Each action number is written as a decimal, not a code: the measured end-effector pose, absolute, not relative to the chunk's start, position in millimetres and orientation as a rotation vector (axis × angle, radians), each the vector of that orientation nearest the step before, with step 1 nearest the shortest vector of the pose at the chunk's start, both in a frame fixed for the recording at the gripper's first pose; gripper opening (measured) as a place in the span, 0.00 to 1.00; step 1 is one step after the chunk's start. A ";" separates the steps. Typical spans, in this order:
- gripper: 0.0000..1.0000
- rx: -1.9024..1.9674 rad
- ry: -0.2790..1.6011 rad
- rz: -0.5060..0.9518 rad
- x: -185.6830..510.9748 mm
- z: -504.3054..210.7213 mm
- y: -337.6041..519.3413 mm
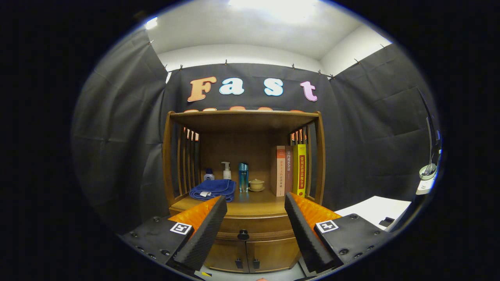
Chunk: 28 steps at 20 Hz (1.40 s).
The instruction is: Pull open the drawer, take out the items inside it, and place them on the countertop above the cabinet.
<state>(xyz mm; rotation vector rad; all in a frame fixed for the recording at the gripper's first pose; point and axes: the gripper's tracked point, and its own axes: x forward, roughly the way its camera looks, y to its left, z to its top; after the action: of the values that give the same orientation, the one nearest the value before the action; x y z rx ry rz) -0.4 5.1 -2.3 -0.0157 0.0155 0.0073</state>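
Your gripper (256,210) has its jaws wide apart, nothing held; the closed drawer's knob (243,234) sits between them, further ahead.

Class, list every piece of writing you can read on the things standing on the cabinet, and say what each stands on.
Books: spine print too small to read.
Blue bottle: label too small.
Towel tag: blurred.
Gripper, open before the drawer knob: square markers, no words.
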 end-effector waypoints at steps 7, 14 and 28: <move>0.99 -0.007 0.024 0.005 12.4 -34.1 1.2; 0.99 0.017 0.083 0.107 34.1 -136.3 28.5; 0.98 0.076 0.287 0.154 106.9 -314.1 49.7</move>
<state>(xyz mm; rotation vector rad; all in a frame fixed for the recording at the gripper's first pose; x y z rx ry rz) 106.9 49.7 -314.1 0.0758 0.2875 0.1537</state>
